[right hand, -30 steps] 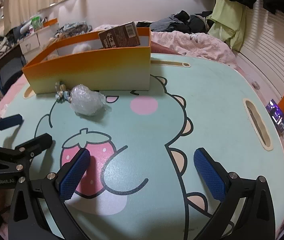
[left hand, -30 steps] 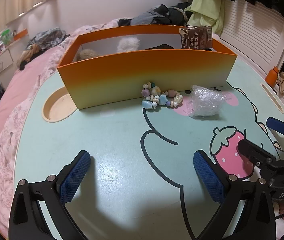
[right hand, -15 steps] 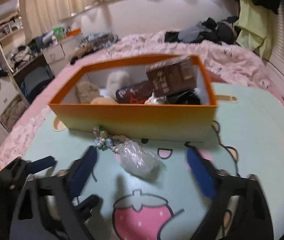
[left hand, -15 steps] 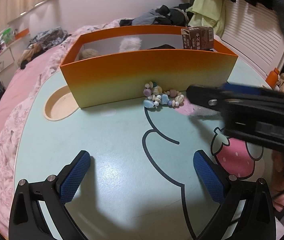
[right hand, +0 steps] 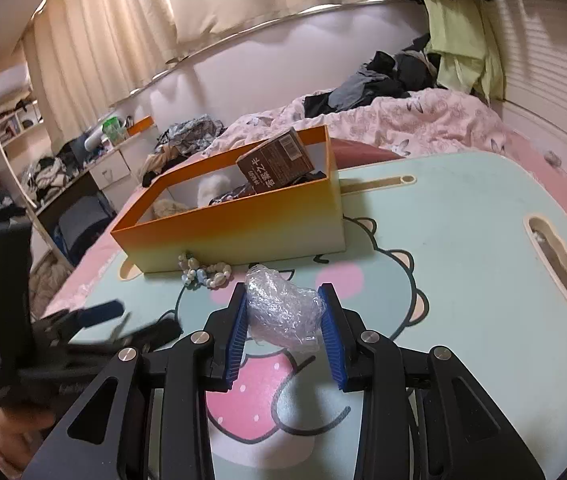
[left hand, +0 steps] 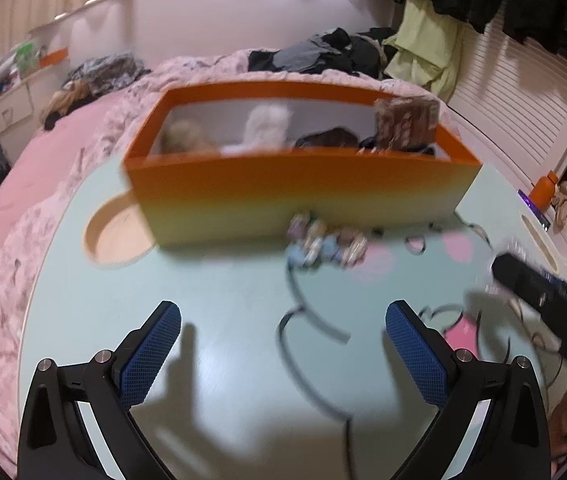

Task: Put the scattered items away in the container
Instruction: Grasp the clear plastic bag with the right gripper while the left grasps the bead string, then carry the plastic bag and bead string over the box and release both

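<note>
My right gripper [right hand: 283, 320] is shut on a crumpled ball of clear plastic wrap [right hand: 281, 312] and holds it just above the table. A shell bracelet [right hand: 203, 274] lies against the front wall of the orange box [right hand: 243, 228]; it also shows blurred in the left wrist view [left hand: 323, 240]. The box [left hand: 295, 196] holds a brown carton [right hand: 277, 160], fluffy items and dark things. My left gripper [left hand: 283, 344] is open and empty over the table, well in front of the box.
The mint table [right hand: 463, 240] has a cartoon print, a slot cutout [right hand: 557, 264] at right and a round recess [left hand: 117, 236] left of the box. A bed with clothes lies behind. The right gripper's body [left hand: 555, 308] is at the left view's right edge.
My right gripper moved in on the plastic wrap, closed on it and lifted it. The left view has shifted and is blurred; the left gripper stays open.
</note>
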Action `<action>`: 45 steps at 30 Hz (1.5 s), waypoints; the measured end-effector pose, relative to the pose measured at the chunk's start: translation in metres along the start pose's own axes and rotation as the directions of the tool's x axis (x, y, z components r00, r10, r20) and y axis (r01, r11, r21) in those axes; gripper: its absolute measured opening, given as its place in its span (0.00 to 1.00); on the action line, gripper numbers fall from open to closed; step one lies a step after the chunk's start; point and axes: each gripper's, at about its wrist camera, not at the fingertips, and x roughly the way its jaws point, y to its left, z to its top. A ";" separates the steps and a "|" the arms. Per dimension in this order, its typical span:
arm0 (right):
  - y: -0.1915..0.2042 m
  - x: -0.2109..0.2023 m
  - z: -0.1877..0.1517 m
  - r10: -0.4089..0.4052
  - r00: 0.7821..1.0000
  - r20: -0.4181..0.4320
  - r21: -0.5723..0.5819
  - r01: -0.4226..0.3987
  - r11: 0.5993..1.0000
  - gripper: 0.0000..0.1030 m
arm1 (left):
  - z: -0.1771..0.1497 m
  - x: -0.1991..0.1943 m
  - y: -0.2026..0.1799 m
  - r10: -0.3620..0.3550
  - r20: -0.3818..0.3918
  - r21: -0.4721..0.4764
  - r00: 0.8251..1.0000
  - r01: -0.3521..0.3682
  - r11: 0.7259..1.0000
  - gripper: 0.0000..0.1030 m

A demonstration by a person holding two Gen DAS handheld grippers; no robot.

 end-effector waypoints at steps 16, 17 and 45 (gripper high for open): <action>-0.007 0.003 -0.002 0.017 1.000 -0.024 0.018 -0.017 1.000 0.35 | 0.022 0.029 -0.020 0.019 -0.030 0.035 0.999 -0.018 0.999 0.22; -0.007 0.003 -0.002 0.017 1.000 -0.025 0.019 -0.016 1.000 0.35 | 0.019 0.026 -0.016 -0.022 -0.027 0.030 0.999 0.022 0.999 0.16; 0.045 0.024 0.082 0.024 1.000 -0.009 -0.153 -0.025 0.988 0.35 | 0.106 -0.034 0.025 -0.181 0.129 -0.005 0.975 0.183 0.983 0.16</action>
